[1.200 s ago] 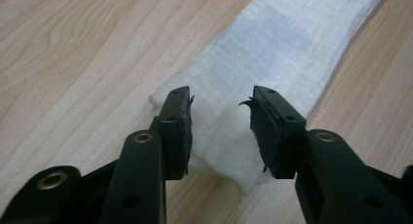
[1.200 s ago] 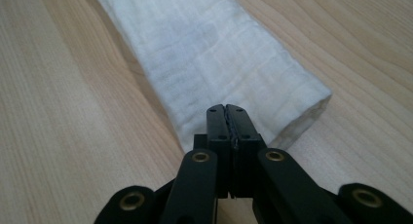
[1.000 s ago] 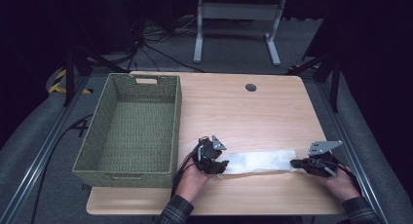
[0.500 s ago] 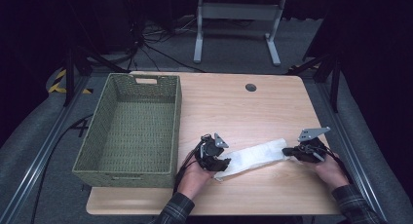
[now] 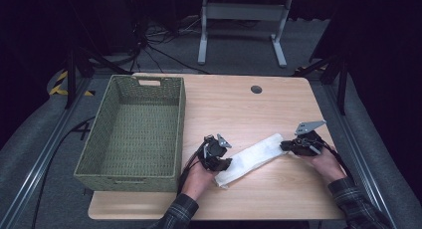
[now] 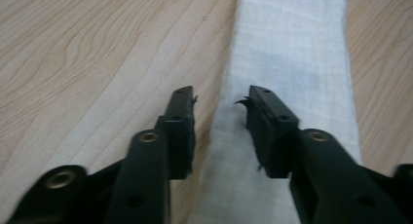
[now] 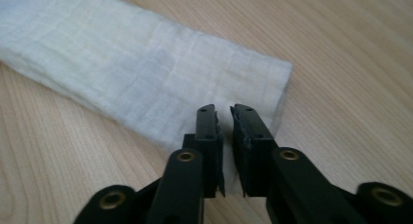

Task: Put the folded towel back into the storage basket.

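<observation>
Since earlier, right gripper (image 5: 288,146) swung the cloth (image 5: 251,158) diagonal, jaws just parting above it; left gripper (image 5: 223,162) narrowing, gapped; wooden table (image 5: 239,109), dark room

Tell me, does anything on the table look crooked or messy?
Only the cloth: it lies slanted across the table, folded into a long strip, not lined up with the edge. It is not torn or stained. The basket sits straight, with nothing in it. Nothing is spilled.
</observation>
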Available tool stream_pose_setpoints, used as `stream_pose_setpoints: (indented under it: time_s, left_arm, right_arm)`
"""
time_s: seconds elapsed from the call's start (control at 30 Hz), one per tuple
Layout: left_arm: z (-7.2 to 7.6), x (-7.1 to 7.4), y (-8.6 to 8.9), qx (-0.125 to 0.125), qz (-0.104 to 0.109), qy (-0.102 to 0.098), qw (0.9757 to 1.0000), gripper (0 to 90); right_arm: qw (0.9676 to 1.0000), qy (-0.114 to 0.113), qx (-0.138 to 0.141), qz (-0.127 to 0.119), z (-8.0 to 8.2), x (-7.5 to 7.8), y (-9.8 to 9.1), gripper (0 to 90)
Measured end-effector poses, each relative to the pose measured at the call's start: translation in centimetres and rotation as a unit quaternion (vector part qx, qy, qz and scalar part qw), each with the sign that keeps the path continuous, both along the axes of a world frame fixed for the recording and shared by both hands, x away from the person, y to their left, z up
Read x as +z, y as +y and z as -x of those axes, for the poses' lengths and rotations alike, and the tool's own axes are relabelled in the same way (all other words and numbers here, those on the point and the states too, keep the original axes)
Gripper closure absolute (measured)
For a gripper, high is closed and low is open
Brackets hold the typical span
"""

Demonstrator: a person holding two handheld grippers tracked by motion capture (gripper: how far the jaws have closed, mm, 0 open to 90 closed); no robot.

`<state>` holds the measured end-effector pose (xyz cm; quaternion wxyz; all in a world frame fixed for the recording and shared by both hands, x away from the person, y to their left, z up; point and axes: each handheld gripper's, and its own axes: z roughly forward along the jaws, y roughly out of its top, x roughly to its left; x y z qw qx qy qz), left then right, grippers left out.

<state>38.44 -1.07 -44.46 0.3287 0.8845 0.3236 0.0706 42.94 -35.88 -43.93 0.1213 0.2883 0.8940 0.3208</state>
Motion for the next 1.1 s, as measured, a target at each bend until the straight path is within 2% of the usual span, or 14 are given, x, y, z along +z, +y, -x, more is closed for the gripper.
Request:
stream_pose_setpoints:
  time_s: [0.13, 0.23, 0.27, 0.37, 0.4, 0.47, 0.5, 0.6, 0.77, 0.87, 0.93, 1.1]
  left_arm:
    - [0.0, -0.3, 0.0, -0.007, -0.007, 0.018, 0.9998, 81.0]
    - [0.1, -0.4, -0.1, -0.012, -0.009, 0.020, 0.9997, 85.2]
    - [0.2, -0.5, -0.3, -0.016, -0.009, 0.030, 0.9994, 85.8]
    - [0.4, -0.4, -0.5, -0.027, -0.010, 0.038, 0.9989, 86.2]
    - [0.7, -0.4, -0.7, -0.043, -0.008, 0.039, 0.9983, 86.4]
    - [1.0, -0.4, -0.9, -0.042, -0.007, 0.045, 0.9981, 86.5]
    - [1.3, -0.4, -1.2, -0.055, -0.003, 0.050, 0.9972, 86.5]
    - [1.7, -0.5, -1.6, -0.058, -0.001, 0.049, 0.9971, 86.5]
    - [2.4, -0.6, -2.4, -0.080, 0.006, 0.050, 0.9955, 86.5]
    - [2.7, -0.6, -2.7, -0.088, 0.012, 0.053, 0.9946, 86.6]
    - [3.0, -0.6, -2.9, -0.094, 0.009, 0.053, 0.9941, 86.6]
    - [3.6, -0.7, -3.8, -0.122, 0.017, 0.060, 0.9905, 86.6]
  right_arm:
    - [0.9997, -0.015, -0.006, -0.017, 0.4, 0.8, -0.3, 70.9]
    - [0.9998, -0.013, -0.004, -0.016, 0.7, 0.8, -0.2, 69.8]
    - [0.9998, -0.010, -0.002, -0.016, 0.8, 0.8, -0.1, 71.5]
    - [0.9998, -0.008, 0.004, -0.015, 1.1, 0.9, 0.0, 75.6]
    - [0.9996, -0.006, 0.012, -0.024, 1.4, 0.9, 0.2, 82.1]
    - [0.9996, -0.003, 0.013, -0.026, 1.5, 0.9, 0.3, 84.5]
    - [0.9995, -0.003, 0.020, -0.025, 1.8, 0.8, 0.6, 88.6]
    - [0.9993, 0.000, 0.026, -0.027, 2.1, 0.8, 0.8, 89.3]
    - [0.9989, 0.016, 0.038, -0.021, 3.4, 0.3, 0.9, 89.6]
    - [0.9987, 0.023, 0.040, -0.022, 3.7, 0.0, 0.9, 89.6]
    - [0.9986, 0.024, 0.042, -0.021, 3.6, -0.2, 1.1, 89.6]
    - [0.9983, 0.026, 0.049, -0.017, 3.1, -0.5, 2.0, 89.6]
